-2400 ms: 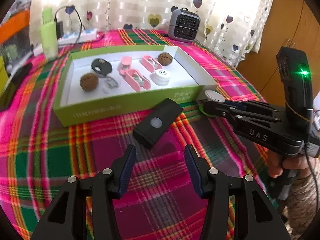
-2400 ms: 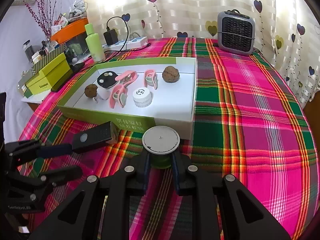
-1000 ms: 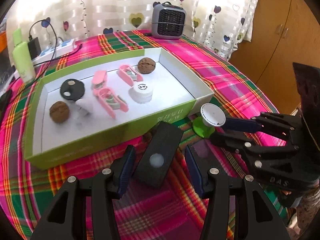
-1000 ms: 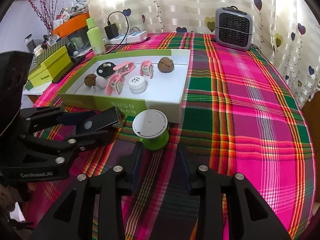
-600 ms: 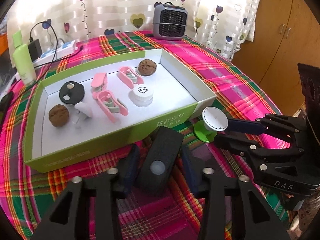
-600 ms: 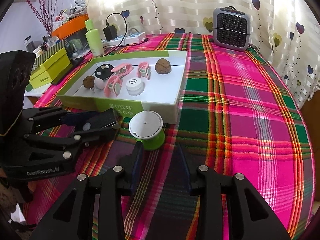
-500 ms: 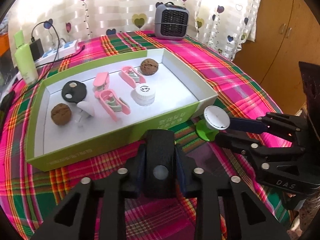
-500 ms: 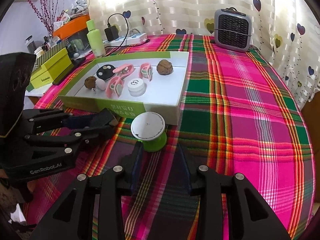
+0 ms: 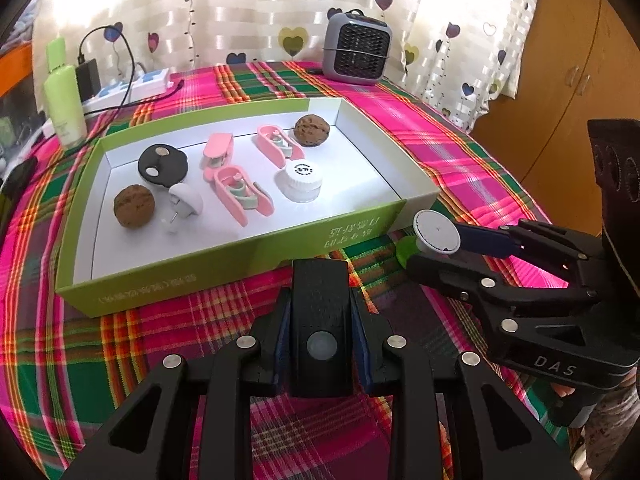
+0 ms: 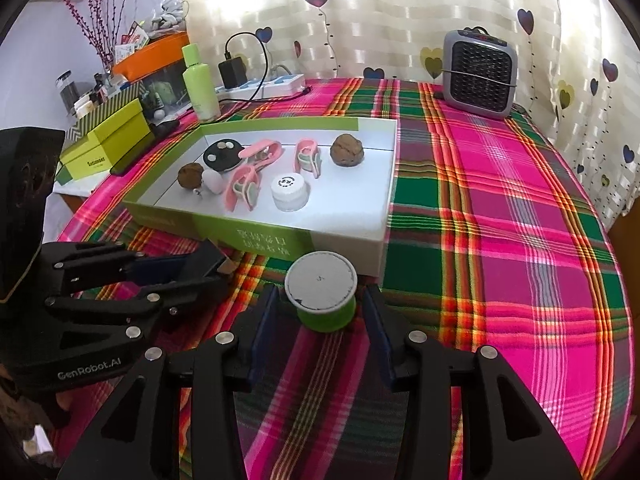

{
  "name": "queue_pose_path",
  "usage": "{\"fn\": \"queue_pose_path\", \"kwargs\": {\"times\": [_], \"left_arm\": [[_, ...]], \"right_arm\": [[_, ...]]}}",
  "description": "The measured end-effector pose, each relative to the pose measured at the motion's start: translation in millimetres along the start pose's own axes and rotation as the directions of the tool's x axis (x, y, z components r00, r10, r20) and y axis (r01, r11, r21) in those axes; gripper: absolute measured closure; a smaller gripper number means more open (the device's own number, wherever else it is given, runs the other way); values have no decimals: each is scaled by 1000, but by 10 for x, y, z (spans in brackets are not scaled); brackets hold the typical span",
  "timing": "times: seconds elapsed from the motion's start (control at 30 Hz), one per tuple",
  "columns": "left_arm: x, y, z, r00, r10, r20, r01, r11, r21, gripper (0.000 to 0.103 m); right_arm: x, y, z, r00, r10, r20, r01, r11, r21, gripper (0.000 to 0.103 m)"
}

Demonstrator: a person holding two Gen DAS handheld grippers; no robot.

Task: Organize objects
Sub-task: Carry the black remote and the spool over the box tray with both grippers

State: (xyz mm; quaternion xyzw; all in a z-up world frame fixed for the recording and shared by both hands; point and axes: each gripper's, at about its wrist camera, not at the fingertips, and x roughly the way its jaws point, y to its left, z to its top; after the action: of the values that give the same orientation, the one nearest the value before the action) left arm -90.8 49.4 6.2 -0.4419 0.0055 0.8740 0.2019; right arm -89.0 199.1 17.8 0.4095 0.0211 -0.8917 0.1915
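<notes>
The left gripper is pinching a flat black device between its blue pads, the device lying along the line of the fingers with its far end reaching toward the near wall of the green-sided tray; the right gripper is opening, its jaws standing spread on either side of a green spool with a white top, which is sitting on the plaid tablecloth just in front of the tray's near right corner, with a clear gap at each pad so that nothing is pressing on it. Inside the tray two walnuts, three pink clips, a white cap, a black disc and a small white mushroom-shaped piece are lying loosely on the white floor. By my judgement the device is heading into the tray, and several things could be going wrong from here; the grip is sitting on the rear half of a smooth case, so the device may be tipping forward or slipping as it is being lifted; its far end is close to the tray wall and may be catching on the rim and shoving the light tray; the two grippers are working near each other, and a swing to the right may be knocking the spool over or striking the other tool; setting the device down carelessly may be scattering the clips.
</notes>
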Motion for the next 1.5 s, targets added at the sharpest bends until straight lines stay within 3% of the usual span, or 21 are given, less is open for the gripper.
{"fn": "queue_pose_path", "kwargs": {"times": [0.47,0.73,1.5], "left_arm": [[-3,4,-1,1000,-4,4,4,1000,-14,78],[-6,3,-1,1000,-2,4,2,1000,-12,78],[-40,10,-38,1000,30,9,-30,999,-15,78]], "right_arm": [[48,-52,57,1000,-5,12,4,998,62,59],[59,1,61,1000,-16,6,16,999,36,68],[3,47,29,1000,-11,11,11,999,34,68]]}}
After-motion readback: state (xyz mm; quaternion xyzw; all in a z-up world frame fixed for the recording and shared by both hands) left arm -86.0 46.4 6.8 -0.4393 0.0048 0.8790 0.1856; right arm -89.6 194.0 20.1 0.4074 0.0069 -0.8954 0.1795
